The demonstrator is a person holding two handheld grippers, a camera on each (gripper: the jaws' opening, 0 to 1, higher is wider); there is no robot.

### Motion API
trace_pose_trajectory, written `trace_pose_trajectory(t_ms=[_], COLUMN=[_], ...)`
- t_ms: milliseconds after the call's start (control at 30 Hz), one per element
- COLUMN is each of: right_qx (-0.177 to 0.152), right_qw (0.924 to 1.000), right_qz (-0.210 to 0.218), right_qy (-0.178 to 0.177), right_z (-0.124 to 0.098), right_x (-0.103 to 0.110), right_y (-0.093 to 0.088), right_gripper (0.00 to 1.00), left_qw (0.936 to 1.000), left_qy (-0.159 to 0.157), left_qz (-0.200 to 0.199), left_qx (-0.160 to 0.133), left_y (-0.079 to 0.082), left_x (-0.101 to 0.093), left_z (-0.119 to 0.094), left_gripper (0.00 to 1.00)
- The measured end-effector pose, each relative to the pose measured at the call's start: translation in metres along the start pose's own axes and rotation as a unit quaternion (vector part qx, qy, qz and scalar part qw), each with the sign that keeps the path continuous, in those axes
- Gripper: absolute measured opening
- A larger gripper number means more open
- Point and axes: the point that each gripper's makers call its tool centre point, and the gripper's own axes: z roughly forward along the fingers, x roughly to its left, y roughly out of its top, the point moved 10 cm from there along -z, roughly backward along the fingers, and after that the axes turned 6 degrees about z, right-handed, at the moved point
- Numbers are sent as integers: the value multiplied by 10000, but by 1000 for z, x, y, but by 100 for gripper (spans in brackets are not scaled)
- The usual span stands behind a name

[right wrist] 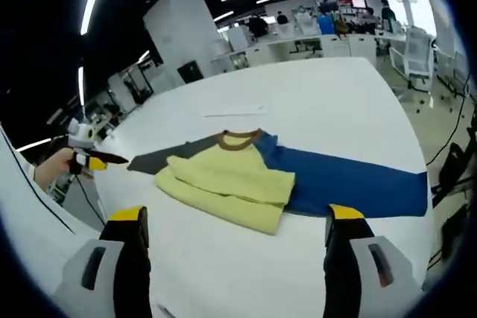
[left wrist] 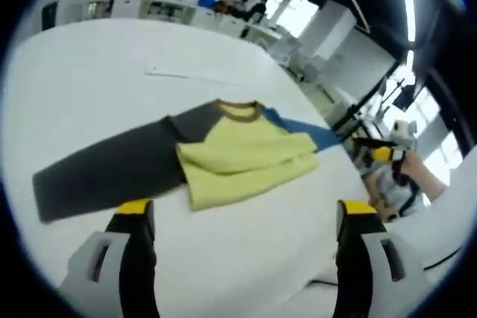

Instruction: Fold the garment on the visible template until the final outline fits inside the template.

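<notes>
A long-sleeved shirt lies flat on the white table [left wrist: 89, 65]. Its yellow body [left wrist: 242, 158] is folded up on itself below a brown collar [left wrist: 240, 112]. One dark grey sleeve [left wrist: 104, 169] and one blue sleeve [right wrist: 350, 180] stretch out to either side. My left gripper [left wrist: 246, 210] hovers open over the table on the near side of the yellow body, holding nothing. Nothing sits between the yellow-tipped jaws of my right gripper [right wrist: 235, 215], which is open and short of the yellow body [right wrist: 227, 180]. A hand holds the right gripper [left wrist: 381, 153] off the table's edge, past the blue sleeve [left wrist: 302, 130].
A thin pale strip [left wrist: 186, 74] lies on the table beyond the collar, and it appears again [right wrist: 235, 112] in the right gripper view. The left gripper [right wrist: 91, 159] is held off the table edge by the grey sleeve [right wrist: 160, 158]. Desks, chairs and people stand far behind.
</notes>
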Motion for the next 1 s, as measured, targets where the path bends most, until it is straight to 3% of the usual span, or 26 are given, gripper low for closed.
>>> trace_pose_trajectory(t_ms=[333,633,833,1000], right_qx=[3,-198,-72,48], right_qw=[10000,9996,9998,9998], right_qz=[23,158,39,-94], right_qy=[6,-135,-182,-158], right_z=[-24,-49,-62,-62], right_x=[4,8,12,19], right_y=[-7,-11,-14,-18], right_gripper=[100,100,100,100], left_qw=[9999,9998,9998,9998], left_qy=[-96,-72,1,132], left_qz=[-65,-53,33,152], left_qx=[-85,-198,-219,-46], left_y=[-9,-15,-14,-17], left_x=[-15,-23,-24,-21], left_z=[-26,-46,-56,-55], left_gripper=[99,99,99,99])
